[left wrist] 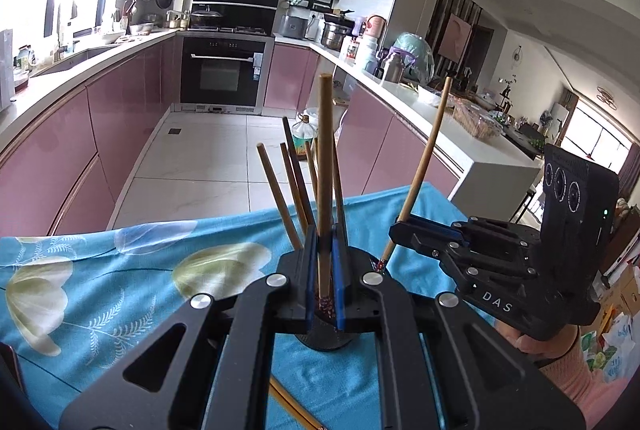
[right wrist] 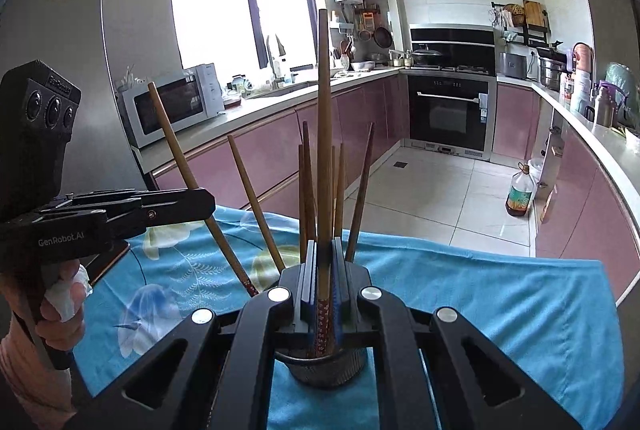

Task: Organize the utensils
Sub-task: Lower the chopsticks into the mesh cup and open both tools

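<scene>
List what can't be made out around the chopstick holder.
- Left wrist view: holder mostly behind left gripper; its inside unseen.
- Left wrist view: loose chopsticks on the cloth, cut off by that gripper's body.
- Right wrist view: right gripper covers holder's mouth.

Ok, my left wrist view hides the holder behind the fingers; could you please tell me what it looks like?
Observer: A round metal holder, standing on the blue cloth.
Operator: Where does the chopstick in the right gripper end?
Observer: Its patterned end reaches the holder's mouth.
Operator: And how does my chopstick sit?
Observer: Seen sideways, the left gripper clamps it around mid-length; its top leans left, away from the holder.
</scene>
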Demonstrator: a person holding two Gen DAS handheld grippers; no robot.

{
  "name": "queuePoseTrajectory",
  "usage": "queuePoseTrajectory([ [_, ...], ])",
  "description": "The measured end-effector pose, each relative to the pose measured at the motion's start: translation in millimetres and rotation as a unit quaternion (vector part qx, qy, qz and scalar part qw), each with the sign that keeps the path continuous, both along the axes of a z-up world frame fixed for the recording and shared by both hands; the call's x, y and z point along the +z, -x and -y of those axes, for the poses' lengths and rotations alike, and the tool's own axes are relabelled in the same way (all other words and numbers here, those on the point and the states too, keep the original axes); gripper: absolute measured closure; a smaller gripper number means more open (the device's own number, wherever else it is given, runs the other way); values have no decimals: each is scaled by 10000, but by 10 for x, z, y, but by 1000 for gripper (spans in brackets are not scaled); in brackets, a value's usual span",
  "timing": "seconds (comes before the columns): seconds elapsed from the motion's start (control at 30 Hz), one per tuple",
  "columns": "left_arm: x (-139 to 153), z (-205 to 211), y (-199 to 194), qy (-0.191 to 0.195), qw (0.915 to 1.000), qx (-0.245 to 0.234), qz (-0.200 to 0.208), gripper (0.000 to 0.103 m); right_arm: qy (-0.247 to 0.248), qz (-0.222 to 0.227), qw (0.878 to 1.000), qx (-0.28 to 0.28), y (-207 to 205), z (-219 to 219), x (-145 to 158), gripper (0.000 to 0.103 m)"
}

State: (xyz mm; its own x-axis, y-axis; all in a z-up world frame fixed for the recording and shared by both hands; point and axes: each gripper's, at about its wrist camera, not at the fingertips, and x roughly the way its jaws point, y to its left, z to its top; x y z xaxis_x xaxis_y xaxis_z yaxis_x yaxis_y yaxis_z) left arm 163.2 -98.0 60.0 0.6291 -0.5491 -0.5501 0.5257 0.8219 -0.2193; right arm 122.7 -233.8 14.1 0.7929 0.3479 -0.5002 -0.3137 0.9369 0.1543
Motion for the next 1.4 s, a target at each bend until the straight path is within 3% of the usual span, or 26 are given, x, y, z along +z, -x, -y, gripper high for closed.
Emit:
queuePoseTrajectory([
  [0.23, -223, 119, -82, -398, 9988, -141, -254, 95, 144, -392, 9991, -5, -121, -22, -146, 97],
  [0.47, -400, 170, -234, -509, 9972, -184, -521, 95, 167, -704, 9973, -81, -283, -30, -311, 97],
  [0.93, -503, 150, -419, -397, 9967, 56, -708, 94, 61, -595, 9982, -25, -145, -53, -324, 95],
  [1.03, -503, 113, -422, -380, 9971, 110, -655, 89, 18, -577, 9983, 4, -103, -53, -331, 94],
  [1.1, -498, 73, -393, -347, 9975, 144, -596, 80, -12, -568, 9984, 11, -75, -52, -336, 91],
  [1.4, -494, -71, -285, -282, 9981, 298, -467, 72, -111, -503, 9986, 77, 32, -67, -320, 84],
])
